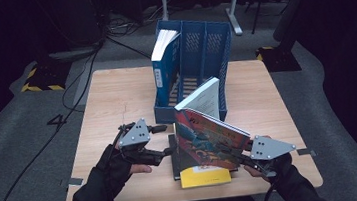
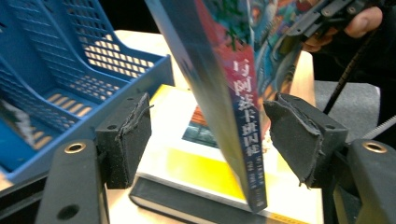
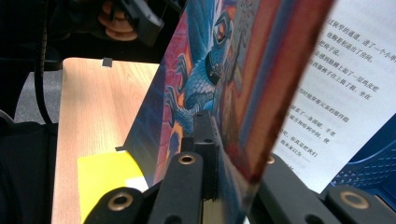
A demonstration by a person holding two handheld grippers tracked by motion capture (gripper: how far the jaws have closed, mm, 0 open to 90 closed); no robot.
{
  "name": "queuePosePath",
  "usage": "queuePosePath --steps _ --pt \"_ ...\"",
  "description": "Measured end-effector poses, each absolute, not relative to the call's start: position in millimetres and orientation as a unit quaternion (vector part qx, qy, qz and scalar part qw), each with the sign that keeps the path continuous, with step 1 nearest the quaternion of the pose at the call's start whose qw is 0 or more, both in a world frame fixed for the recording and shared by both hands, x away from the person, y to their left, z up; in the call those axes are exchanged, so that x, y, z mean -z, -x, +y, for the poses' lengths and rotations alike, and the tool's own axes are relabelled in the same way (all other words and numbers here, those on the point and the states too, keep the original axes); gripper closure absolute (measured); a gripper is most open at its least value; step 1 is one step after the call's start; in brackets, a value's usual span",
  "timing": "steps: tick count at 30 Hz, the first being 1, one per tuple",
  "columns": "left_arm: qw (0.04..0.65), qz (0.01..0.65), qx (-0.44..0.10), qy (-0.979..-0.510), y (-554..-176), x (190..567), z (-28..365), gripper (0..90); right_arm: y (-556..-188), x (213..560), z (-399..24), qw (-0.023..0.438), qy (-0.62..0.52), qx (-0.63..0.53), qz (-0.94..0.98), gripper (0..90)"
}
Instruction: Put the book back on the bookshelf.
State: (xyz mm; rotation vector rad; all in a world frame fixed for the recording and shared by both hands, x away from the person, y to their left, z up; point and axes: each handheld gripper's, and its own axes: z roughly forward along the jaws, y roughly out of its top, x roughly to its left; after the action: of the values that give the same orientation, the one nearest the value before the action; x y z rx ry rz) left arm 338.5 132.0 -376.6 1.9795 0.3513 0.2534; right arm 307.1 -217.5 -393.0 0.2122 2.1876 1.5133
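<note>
The person wears black sleeves and black gloves. The left tongs [image 1: 167,151] and the right tongs [image 1: 236,155] are black, and each has a grey three-cornered plate on top with small dark dots. The jaws have rough black foam pads [image 2: 128,135] and round brass screw rings. Black cables hang down.
</note>
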Motion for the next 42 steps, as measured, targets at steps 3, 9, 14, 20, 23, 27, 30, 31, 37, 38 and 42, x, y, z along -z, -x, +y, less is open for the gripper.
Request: queuePosePath --steps 3,9,14,20,23,27,30,31,37,38,42 --pt "0.526 0.141 -0.094 -0.833 -334.9 381.9 123.6 29.8 -304.4 392.8 -217.3 0.236 -0.073 -0.551 0.797 87.0" --pt "0.525 0.139 -0.084 -0.836 -332.9 389.2 111.8 30.0 -301.4 392.8 -218.2 0.233 -0.072 -0.552 0.797 87.1" --pt "0.528 0.143 -0.078 -0.834 -334.9 394.7 102.9 30.8 -297.1 392.7 -218.3 0.233 -0.066 -0.552 0.798 86.9" --pt "0.539 0.127 -0.072 -0.829 -336.5 393.5 90.5 33.3 -290.7 392.4 -218.1 0.234 -0.054 -0.55 0.8 86.9" --pt "0.544 0.122 -0.071 -0.827 -337.1 391.4 87.2 34.7 -289.0 392.5 -218.4 0.233 -0.05 -0.549 0.801 86.9" --pt "0.554 0.11 -0.075 -0.822 -338.8 385.9 81.8 37.2 -285.8 392.6 -218.0 0.232 -0.042 -0.548 0.803 86.6" --pt "0.559 0.101 -0.075 -0.82 -338.7 382.6 78.9 38.5 -283.5 392.5 -217.6 0.233 -0.04 -0.546 0.803 86.3" --pt "0.56 0.101 -0.074 -0.819 -338.0 381.6 77.9 38.6 -283.2 392.5 -217.7 0.234 -0.04 -0.545 0.804 86.2" --pt "0.575 0.093 -0.077 -0.809 -337.5 376.1 77.3 43.6 -283.6 392.0 -219.2 0.238 -0.043 -0.544 0.804 84.4" --pt "0.578 0.092 -0.078 -0.807 -337.8 375.0 77.6 44.6 -283.9 391.8 -219.7 0.239 -0.043 -0.543 0.804 83.7" --pt "0.586 0.086 -0.083 -0.801 -337.3 371.1 78.1 49.6 -285.1 388.3 -226.0 0.245 -0.053 -0.549 0.797 81.4"
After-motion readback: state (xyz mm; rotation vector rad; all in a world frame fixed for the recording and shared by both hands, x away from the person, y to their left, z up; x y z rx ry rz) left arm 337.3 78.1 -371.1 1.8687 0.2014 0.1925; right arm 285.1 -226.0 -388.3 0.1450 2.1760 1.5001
